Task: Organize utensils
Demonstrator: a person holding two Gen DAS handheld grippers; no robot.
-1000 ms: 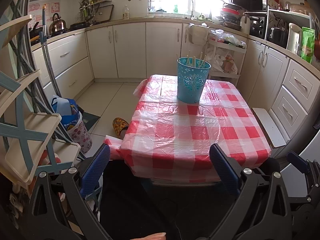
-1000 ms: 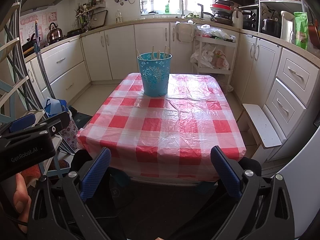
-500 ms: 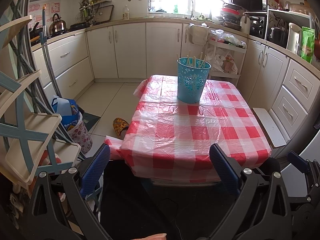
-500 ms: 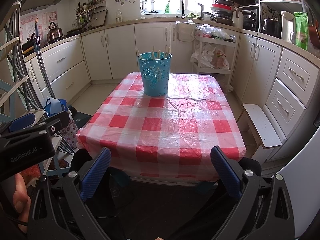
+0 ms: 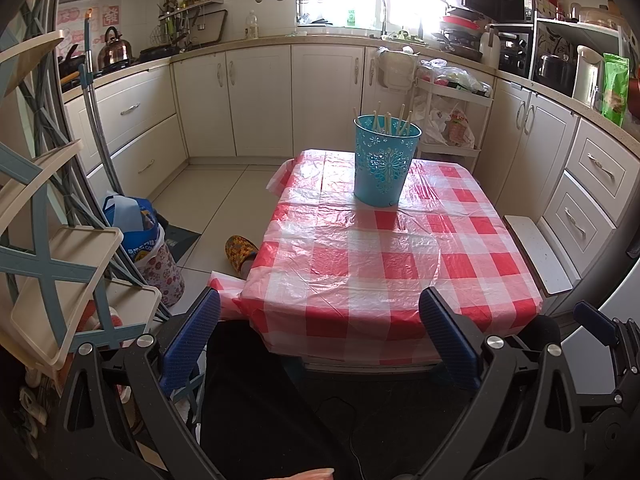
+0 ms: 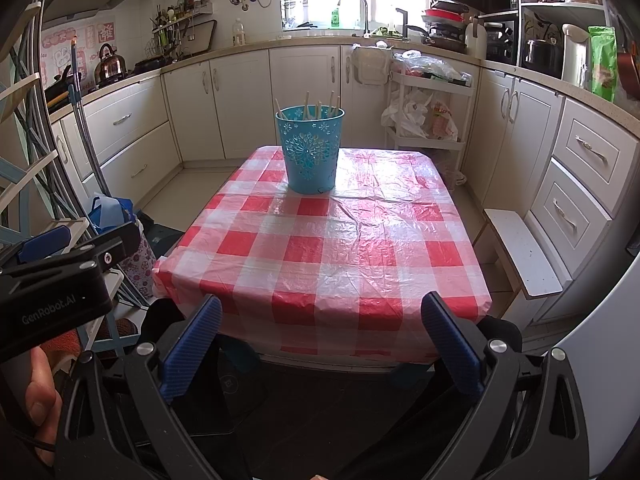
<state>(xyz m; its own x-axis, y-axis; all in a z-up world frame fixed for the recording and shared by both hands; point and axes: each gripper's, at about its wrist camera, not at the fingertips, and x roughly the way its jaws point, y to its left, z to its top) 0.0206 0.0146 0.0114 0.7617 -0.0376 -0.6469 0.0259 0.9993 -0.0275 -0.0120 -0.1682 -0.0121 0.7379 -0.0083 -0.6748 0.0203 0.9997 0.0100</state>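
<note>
In the left wrist view no writing can be read on the task's things; one turquoise bucket (image 5: 383,162) stands on the far part of the table (image 5: 384,264) with its red-and-white checked cover, and about six pale sticks (image 5: 389,122) rise from its mouth. The left gripper (image 5: 320,334) hangs before the near table edge, its two blue pads spread wide with nothing between them. On the floor to the left lie one yellow slipper (image 5: 240,250) and a blue bag (image 5: 132,222). In the right wrist view the right gripper (image 6: 322,336) is likewise spread and empty; at near left the other tool's black body reads "GenRobot.AI" (image 6: 48,312), a thumb (image 6: 38,394) below it
</note>
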